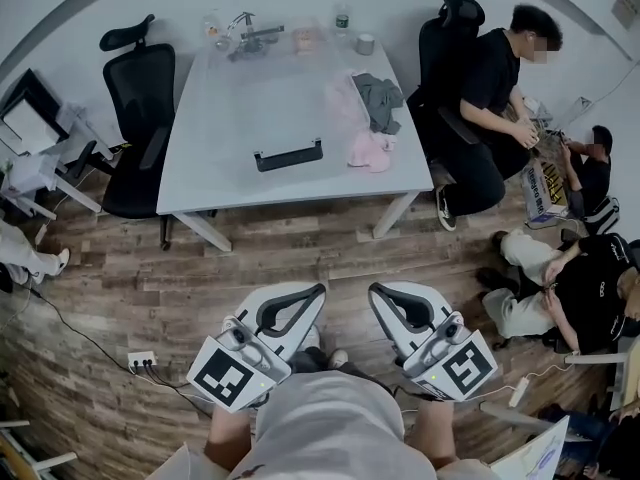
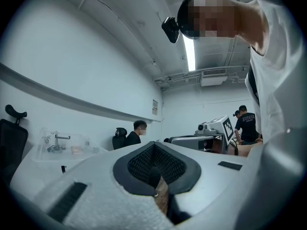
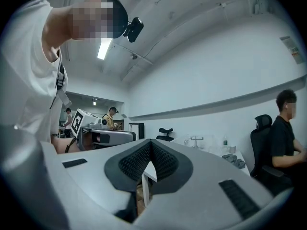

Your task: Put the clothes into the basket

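Low in the frame, the left gripper (image 1: 318,294) and right gripper (image 1: 376,294) are both clenched on nothing, pointing level toward the table (image 1: 240,108). This looks like the approach, with nothing picked up yet. The clothes, a pink garment (image 1: 368,151) and a grey garment (image 1: 380,98), lie on the table's right side, upper centre. A low black object (image 1: 288,155) sits near them; I can't tell whether it's the basket. Next, I'd judge, close in and open the jaws over a garment. The marker cubes (image 1: 232,373) carry only patterns, and the wall notice (image 2: 155,107) is too small to read.
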